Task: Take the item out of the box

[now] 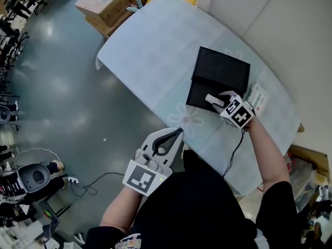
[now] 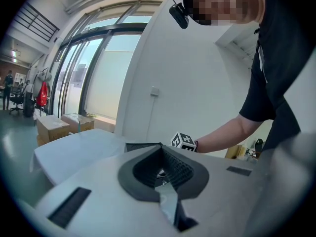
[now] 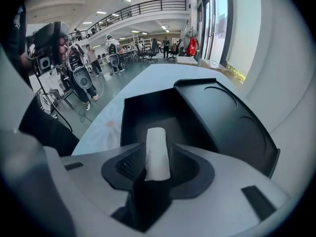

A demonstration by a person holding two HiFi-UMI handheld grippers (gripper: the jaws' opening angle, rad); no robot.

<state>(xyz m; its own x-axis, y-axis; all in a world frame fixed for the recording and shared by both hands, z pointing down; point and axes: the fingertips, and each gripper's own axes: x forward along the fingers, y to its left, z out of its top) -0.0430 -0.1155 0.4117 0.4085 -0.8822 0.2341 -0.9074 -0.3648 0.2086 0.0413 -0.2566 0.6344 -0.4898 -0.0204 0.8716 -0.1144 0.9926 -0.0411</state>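
- Grey polished floor [image 1: 62, 87] surrounds a long table [image 1: 155, 56] draped in a pale cloth with faint flower prints; cardboard boxes [image 1: 104, 4] are stacked at its far end.
- On the table stands a black box [image 1: 199, 95], open, its lid [image 1: 220, 69] thrown back on the far side and leaning up.
- A small white-and-green packet [image 1: 258, 98] lies on the cloth just beside the box, to the right.
- The right gripper [image 1: 217, 98] points steeply down at the box's near right corner.
- Its own view shows the jaws standing apart, with a white roll-shaped item [image 3: 157, 154] upright in the gap between them, set against the box's dark inside.
- The ribbed pads sit to either side of the item and do not clamp it; whether it rests on the box's floor cannot be told.
- The left gripper [image 1: 178, 134] hangs off the table's near edge, over the floor and close to the person's body.
- Its jaws are together, with nothing between them.
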